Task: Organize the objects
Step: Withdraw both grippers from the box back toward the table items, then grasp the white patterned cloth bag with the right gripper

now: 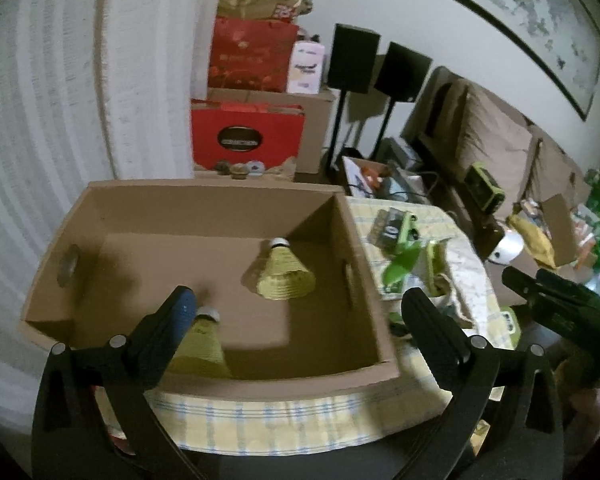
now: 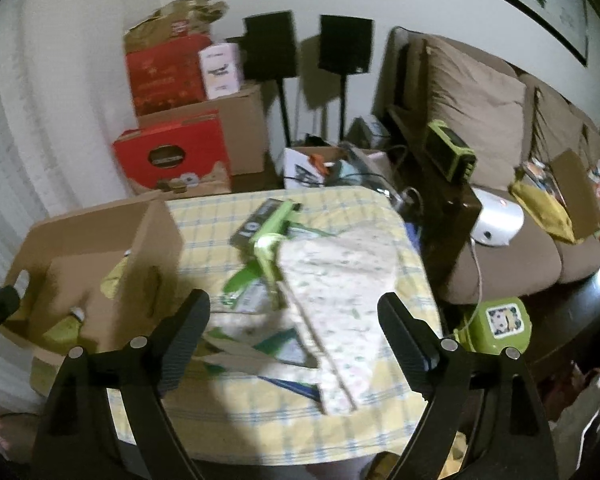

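Note:
An open cardboard box (image 1: 364, 280) stands on the left of a yellow checked tablecloth (image 2: 204, 216). Two yellow shuttlecocks lie inside it: one (image 1: 282, 274) near the middle, the other (image 1: 202, 346) at the near wall, just beside my left gripper's left finger. My left gripper (image 1: 300, 302) hangs open over the box's near part, holding nothing. My right gripper (image 2: 294, 306) is open and empty above a white floral pouch (image 2: 340, 292), with a dark-and-green package (image 2: 264, 224) and green leaf-shaped pieces (image 2: 244, 280) beyond it. The right gripper's dark fingers (image 1: 560, 300) also show at the right of the left wrist view.
A brown sofa (image 2: 500, 256) with cushions runs along the right, with a green device (image 2: 450, 156) on its dark armrest and a green round tin (image 2: 500, 320) beside the table. Red and brown boxes (image 2: 172, 156) and two black speakers on stands (image 2: 346, 48) stand behind the table.

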`<action>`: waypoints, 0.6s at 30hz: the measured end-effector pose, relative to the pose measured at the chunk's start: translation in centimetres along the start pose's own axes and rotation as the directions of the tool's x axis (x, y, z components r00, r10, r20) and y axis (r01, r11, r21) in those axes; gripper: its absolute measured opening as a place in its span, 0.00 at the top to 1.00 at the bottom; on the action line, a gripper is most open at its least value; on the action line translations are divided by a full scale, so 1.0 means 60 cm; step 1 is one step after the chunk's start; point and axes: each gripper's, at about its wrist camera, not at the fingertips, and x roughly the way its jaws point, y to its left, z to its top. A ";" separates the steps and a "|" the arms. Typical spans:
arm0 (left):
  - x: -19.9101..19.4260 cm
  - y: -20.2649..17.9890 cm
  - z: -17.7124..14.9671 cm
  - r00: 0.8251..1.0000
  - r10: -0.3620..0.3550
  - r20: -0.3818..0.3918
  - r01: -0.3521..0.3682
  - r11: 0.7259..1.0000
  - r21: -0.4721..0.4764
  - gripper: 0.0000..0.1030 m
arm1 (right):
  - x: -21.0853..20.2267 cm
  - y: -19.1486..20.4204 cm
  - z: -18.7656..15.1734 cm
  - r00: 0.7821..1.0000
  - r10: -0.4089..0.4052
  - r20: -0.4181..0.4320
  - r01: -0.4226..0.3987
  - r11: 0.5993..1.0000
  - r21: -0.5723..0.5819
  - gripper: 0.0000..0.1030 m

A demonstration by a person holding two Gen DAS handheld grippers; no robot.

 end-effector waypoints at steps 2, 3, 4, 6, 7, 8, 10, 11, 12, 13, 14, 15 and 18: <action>0.003 -0.013 0.001 1.000 -0.027 -0.006 0.027 1.000 0.011 0.00 | 0.001 -0.023 -0.002 1.000 -0.012 -0.004 0.012 1.000 0.022 0.15; 0.005 -0.020 0.001 0.999 -0.036 -0.013 0.036 0.999 0.017 0.00 | 0.001 -0.034 -0.004 1.000 -0.017 -0.006 0.017 0.999 0.031 0.15; 0.009 -0.031 -0.001 0.999 -0.046 -0.024 0.047 0.998 0.029 0.00 | 0.002 -0.044 -0.005 1.000 -0.023 -0.009 0.024 0.999 0.041 0.15; 0.018 -0.051 -0.003 0.997 -0.066 -0.044 0.068 0.996 0.051 0.00 | 0.006 -0.065 -0.009 0.999 -0.032 -0.017 0.033 0.998 0.062 0.15; 0.022 -0.063 -0.007 0.996 -0.075 -0.052 0.078 0.995 0.063 0.00 | 0.009 -0.077 -0.013 0.999 -0.034 -0.021 0.035 0.997 0.073 0.15; 0.025 -0.072 -0.009 0.995 -0.085 -0.058 0.089 0.993 0.072 0.00 | 0.011 -0.086 -0.014 0.999 -0.035 -0.023 0.037 0.996 0.081 0.15; 0.032 -0.096 -0.017 0.991 -0.115 -0.071 0.122 0.988 0.096 0.00 | 0.018 -0.101 -0.022 0.999 -0.040 -0.033 0.043 0.995 0.093 0.15; 0.035 -0.106 -0.021 0.989 -0.124 -0.075 0.132 0.986 0.105 0.00 | 0.022 -0.109 -0.026 0.998 -0.042 -0.041 0.046 0.994 0.099 0.15; 0.037 -0.117 -0.024 0.988 -0.130 -0.081 0.139 0.984 0.114 0.00 | 0.027 -0.114 -0.029 0.998 -0.043 -0.047 0.048 0.994 0.102 0.15; 0.041 -0.131 -0.028 0.987 -0.137 -0.089 0.148 0.981 0.129 0.00 | 0.031 -0.118 -0.033 0.998 -0.044 -0.054 0.050 0.993 0.105 0.15; 0.044 -0.141 -0.030 0.986 -0.141 -0.095 0.153 0.978 0.139 0.00 | 0.036 -0.123 -0.038 0.997 -0.045 -0.061 0.051 0.993 0.107 0.15; 0.048 -0.149 -0.032 0.985 -0.142 -0.099 0.156 0.977 0.148 0.00 | 0.041 -0.127 -0.041 0.997 -0.045 -0.066 0.052 0.993 0.108 0.15; 0.060 -0.174 -0.038 0.986 -0.131 -0.100 0.147 0.975 0.168 0.00 | 0.055 -0.134 -0.052 0.995 -0.065 -0.073 0.073 0.992 0.101 0.16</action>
